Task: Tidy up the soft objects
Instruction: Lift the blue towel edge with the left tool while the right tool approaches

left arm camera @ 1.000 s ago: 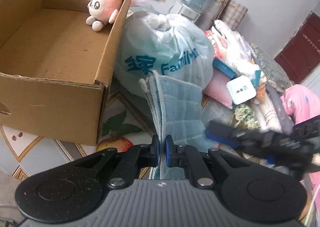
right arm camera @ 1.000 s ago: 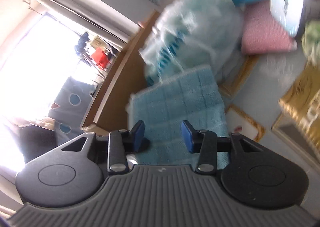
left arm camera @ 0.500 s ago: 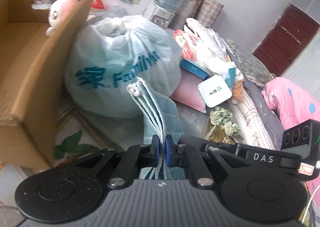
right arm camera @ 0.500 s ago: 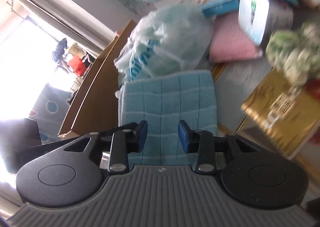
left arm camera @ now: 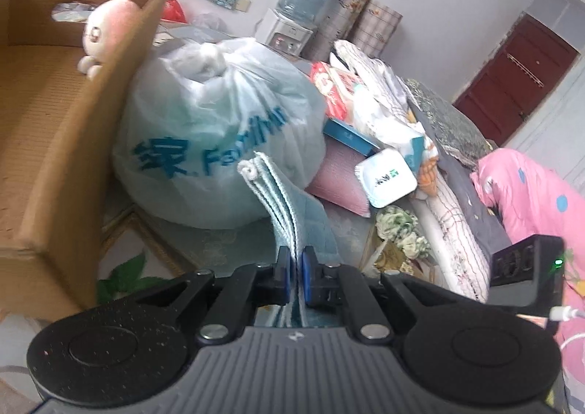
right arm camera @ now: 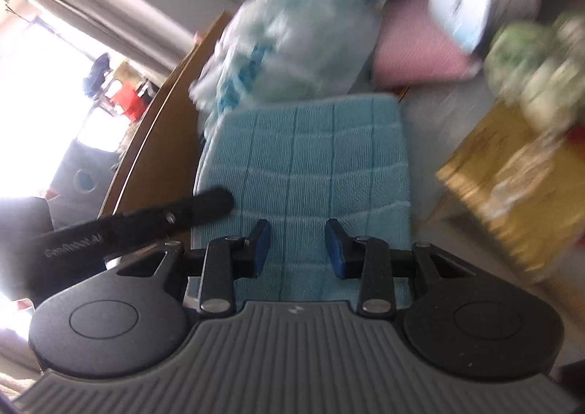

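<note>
A folded light-blue towel (left arm camera: 289, 202) stands on edge in the left wrist view, with my left gripper (left arm camera: 296, 278) shut on its lower edge. The right wrist view shows the towel's checked flat face (right arm camera: 310, 165) straight ahead. My right gripper (right arm camera: 298, 249) hovers in front of that face, its blue pads apart and pressing on nothing. One black finger of the left gripper (right arm camera: 175, 220) crosses the towel's left edge. An open cardboard box (left arm camera: 55, 158) at the left holds a pink plush toy (left arm camera: 109, 23).
A tied white plastic bag (left arm camera: 219, 129) with blue print sits against the box, right behind the towel. To its right lie a pink cushion (left arm camera: 340, 183), a white packet (left arm camera: 387, 176), piled bedding and a pink quilt (left arm camera: 530, 194). A gold box (right arm camera: 512, 176) lies at the right.
The left view has swung right, away from the box, with the towel still gripped. The right gripper's jaws narrowed a little and the towel's face now fills more of its view.
</note>
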Demonstrator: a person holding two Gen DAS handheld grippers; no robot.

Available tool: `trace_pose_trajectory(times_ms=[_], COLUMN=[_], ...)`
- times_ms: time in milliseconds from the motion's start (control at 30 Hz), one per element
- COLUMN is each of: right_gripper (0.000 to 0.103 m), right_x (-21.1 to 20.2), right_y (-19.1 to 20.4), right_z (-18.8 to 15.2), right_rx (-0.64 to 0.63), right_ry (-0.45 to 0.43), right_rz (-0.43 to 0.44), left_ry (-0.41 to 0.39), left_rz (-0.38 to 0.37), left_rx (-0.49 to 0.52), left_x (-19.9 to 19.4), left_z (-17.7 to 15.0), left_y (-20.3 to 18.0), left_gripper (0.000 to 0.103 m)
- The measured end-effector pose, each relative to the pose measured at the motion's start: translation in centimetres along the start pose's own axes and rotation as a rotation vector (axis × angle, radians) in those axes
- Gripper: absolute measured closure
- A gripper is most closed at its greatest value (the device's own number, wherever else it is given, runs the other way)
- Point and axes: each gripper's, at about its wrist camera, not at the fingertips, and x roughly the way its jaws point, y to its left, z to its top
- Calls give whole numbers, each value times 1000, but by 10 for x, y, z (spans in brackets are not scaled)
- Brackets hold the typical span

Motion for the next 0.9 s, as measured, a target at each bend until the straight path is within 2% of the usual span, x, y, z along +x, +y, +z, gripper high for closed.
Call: trace_pose_trajectory(times_ms=[67,167,300,433,533,767,900], right_gripper=[71,72,70,70,71,73,74], right_x=[14,27,14,-15,-22,-23,-27], right_y=[3,10,14,14,6,-9,-13], right_z=[-3,-7,-8,-15,-19,-27,-27], right_rx=[13,-8,-42,-67,-59,-23,-2], right_ry=[46,61,16,-67,-80,-100,-109], right_rz=[54,74,31,-43,-100,-73,-61], left_ry=[-6,0,0,2,10,65,108], left_rz=[24,43,25,22,0,-94,-118], left_rx=[4,3,9,34,44,61,52], left_x=[-6,-4,0,3,5,19,36], left_z=[-1,-3,-2,-2,-2,-4,-5], left_y=[4,8,6,3,1,-14,-17], left_gripper=[96,96,96,96,96,95,94])
